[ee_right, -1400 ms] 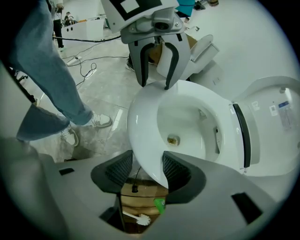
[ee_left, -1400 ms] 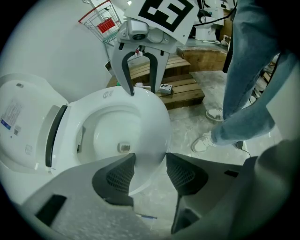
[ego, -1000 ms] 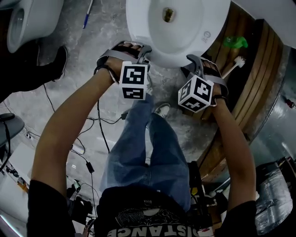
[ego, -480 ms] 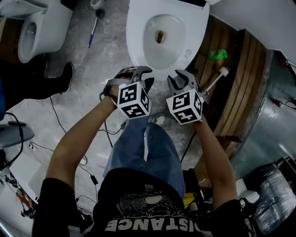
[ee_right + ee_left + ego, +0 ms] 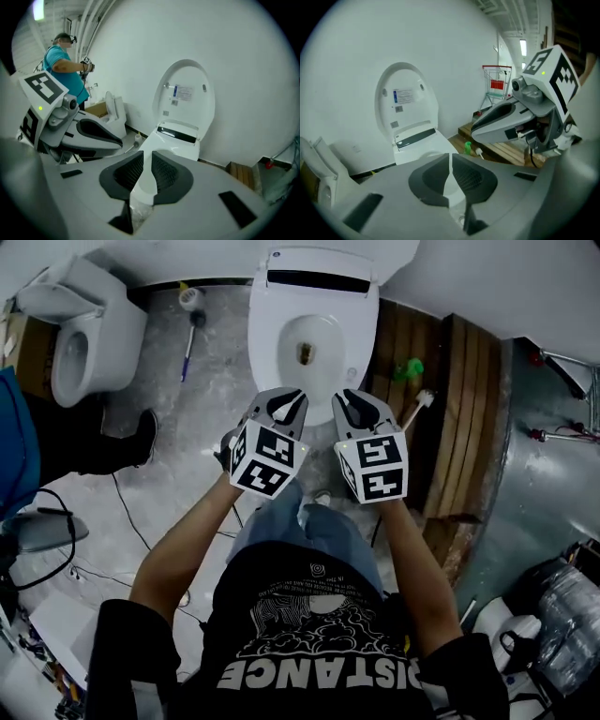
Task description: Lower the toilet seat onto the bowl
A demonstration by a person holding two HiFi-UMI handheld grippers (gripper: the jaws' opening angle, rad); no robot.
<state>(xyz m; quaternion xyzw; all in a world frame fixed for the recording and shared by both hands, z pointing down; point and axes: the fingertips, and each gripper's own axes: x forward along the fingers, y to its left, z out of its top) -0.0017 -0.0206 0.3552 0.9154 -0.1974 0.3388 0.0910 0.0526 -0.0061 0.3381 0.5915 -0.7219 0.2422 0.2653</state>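
The white toilet (image 5: 272, 343) stands against the back wall, its seat lying flat around the bowl opening (image 5: 307, 352). The lid (image 5: 407, 101) (image 5: 187, 93) stands upright against the wall. My left gripper (image 5: 292, 395) (image 5: 451, 161) and right gripper (image 5: 349, 397) (image 5: 146, 164) hover side by side in front of the toilet, apart from it. Both sets of jaws are closing with nothing between them. The left shows only a thin slit; the right still shows a narrow gap.
A second toilet (image 5: 84, 334) stands at the left, with a blue-handled brush (image 5: 187, 343) on the floor between them. A wooden platform (image 5: 450, 409) at the right holds a green bottle (image 5: 410, 368) and a white brush (image 5: 417, 404). Cables (image 5: 141, 531) trail left. A person (image 5: 65, 65) stands nearby.
Both grippers have drawn back from the front rim of the seat and come close together. Their jaws have narrowed. More of the toilet shows now.
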